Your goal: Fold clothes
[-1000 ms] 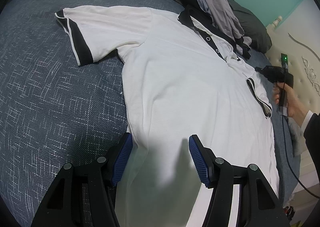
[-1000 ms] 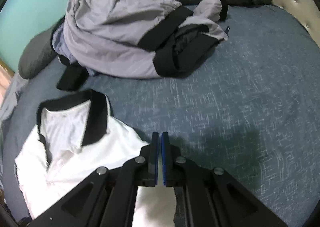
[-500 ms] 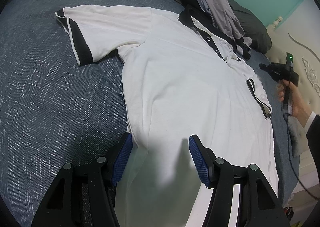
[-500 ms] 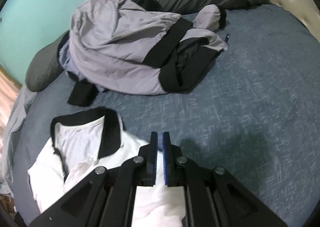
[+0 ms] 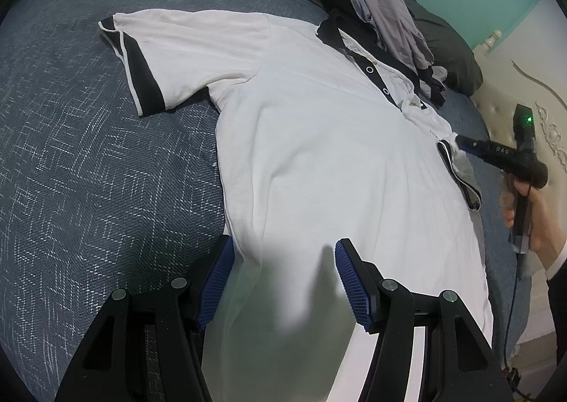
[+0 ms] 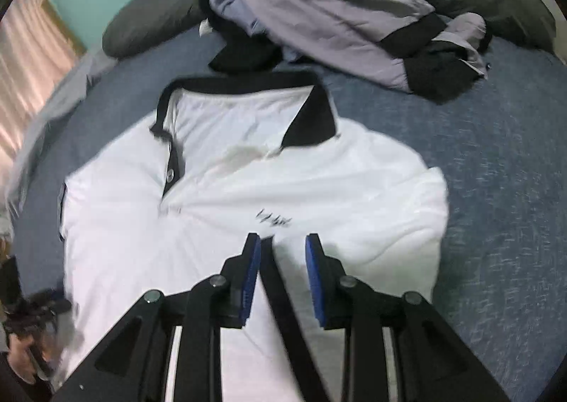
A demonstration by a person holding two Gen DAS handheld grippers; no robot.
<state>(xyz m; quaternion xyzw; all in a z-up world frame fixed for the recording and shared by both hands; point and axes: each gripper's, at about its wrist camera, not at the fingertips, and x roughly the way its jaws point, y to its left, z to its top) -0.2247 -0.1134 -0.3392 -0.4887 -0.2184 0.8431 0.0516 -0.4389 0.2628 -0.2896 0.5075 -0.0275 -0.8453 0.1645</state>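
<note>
White cotton polo shirt (image 5: 319,161), soft and limp: grip hems; left gripper (image 5: 283,281) spread, right gripper (image 6: 281,274) opening, sleeve band between.

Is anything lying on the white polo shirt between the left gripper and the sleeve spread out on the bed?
Nothing visible: the white polo shirt lies bare from the left gripper to that sleeve.

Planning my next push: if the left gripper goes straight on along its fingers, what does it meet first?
The left gripper would most likely meet the white polo shirt, near its lower body and side edge, lying on the blue bedspread. Nothing stands between the open jaws and the fabric, though the gap is hard to judge.
</note>
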